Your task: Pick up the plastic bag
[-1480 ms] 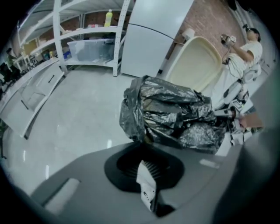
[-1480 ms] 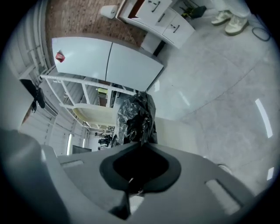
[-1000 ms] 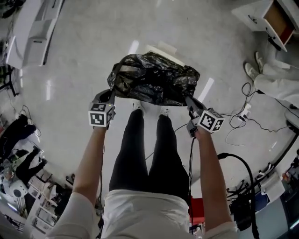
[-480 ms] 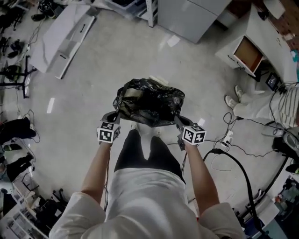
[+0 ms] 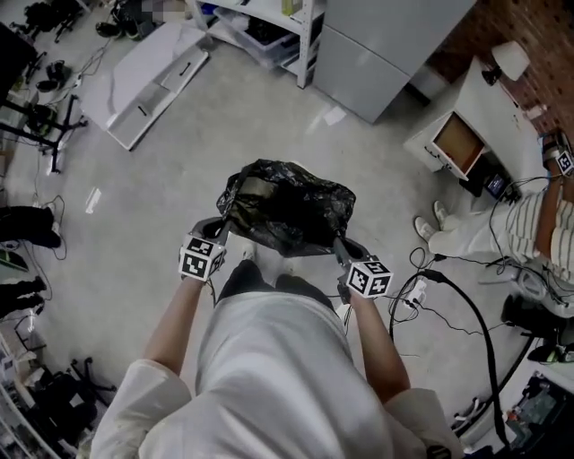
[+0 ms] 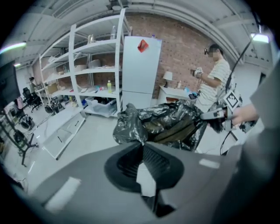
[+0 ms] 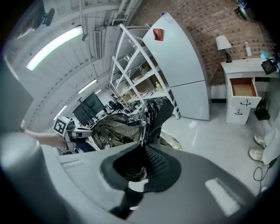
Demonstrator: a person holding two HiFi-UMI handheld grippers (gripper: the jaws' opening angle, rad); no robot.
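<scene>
A crumpled black plastic bag hangs in the air in front of the person, stretched between both grippers. My left gripper is shut on the bag's left edge, and my right gripper is shut on its right edge. In the left gripper view the bag bunches just past the closed jaws, with the right gripper at its far side. In the right gripper view the bag rises from the closed jaws and the left gripper holds the other side.
A white shelf rack and a grey fridge stand ahead. A white cabinet with an open drawer is at the right, near another person. Cables trail on the floor at the right; a flat panel lies at the left.
The person has straightened up and the bag has risen off the floor, held between both grippers. The view has swung forward, bringing the shelves, fridge and cabinet into sight.
</scene>
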